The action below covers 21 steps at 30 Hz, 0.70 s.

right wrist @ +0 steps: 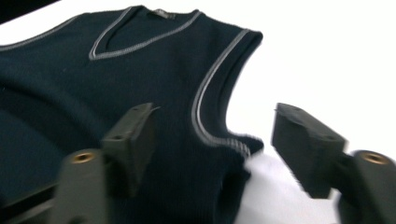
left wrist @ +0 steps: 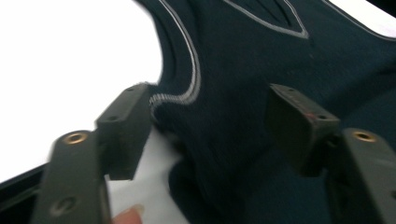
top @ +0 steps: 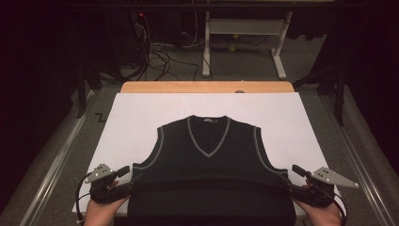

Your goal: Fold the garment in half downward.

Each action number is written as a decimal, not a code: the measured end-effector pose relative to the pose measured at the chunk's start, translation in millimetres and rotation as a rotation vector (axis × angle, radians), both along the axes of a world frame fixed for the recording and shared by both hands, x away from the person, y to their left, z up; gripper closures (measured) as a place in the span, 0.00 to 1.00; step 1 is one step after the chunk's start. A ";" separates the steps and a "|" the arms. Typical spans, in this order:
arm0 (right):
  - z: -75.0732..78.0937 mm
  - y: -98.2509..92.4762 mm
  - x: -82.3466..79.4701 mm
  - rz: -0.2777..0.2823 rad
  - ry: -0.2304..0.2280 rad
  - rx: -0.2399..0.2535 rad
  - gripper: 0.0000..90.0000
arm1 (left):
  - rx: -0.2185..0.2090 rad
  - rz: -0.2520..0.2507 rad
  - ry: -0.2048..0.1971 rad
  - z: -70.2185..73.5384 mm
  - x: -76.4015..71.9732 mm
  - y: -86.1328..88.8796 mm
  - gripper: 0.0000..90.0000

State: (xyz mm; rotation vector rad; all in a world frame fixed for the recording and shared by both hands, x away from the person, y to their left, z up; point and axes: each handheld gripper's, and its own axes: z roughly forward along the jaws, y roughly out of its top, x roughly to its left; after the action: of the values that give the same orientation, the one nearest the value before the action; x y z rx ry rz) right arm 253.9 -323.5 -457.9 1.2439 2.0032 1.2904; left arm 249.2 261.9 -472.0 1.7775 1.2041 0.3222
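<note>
Lying flat on the white sheet (top: pixel 141 117), the dark sleeveless vest (top: pixel 207 160) faces neck away from the person. Left gripper (top: pixel 126 181) and right gripper (top: pixel 289 179) flank its lower armhole corners, jaws apart, cloth between them unpinched.

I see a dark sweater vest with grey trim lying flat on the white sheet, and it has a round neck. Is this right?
Not quite. The sweater vest has a V-neck, as the high view shows; the grey trim meets in a point. It does lie on the white sheet.
</note>
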 end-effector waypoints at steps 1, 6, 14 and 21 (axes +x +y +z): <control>0.5 2.7 4.0 -0.002 -0.006 0.000 0.25 | 0.004 0.004 -0.002 0.2 2.0 -0.8 0.26; 1.6 11.9 17.2 -0.006 -0.024 -0.007 0.15 | 0.007 -0.001 0.000 0.9 15.6 -6.1 0.12; 5.5 25.1 39.1 -0.043 -0.052 -0.048 0.00 | 0.029 -0.029 -0.027 2.6 28.8 -9.5 0.00; 8.1 31.7 55.8 -0.035 -0.051 -0.075 0.00 | 0.047 -0.037 -0.037 8.6 48.0 -16.4 0.00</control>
State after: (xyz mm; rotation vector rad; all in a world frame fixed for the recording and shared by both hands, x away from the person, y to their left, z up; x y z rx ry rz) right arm 309.7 -291.8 -449.8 1.1942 1.9674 1.2073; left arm 297.2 245.6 -463.4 1.8245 1.1454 0.3629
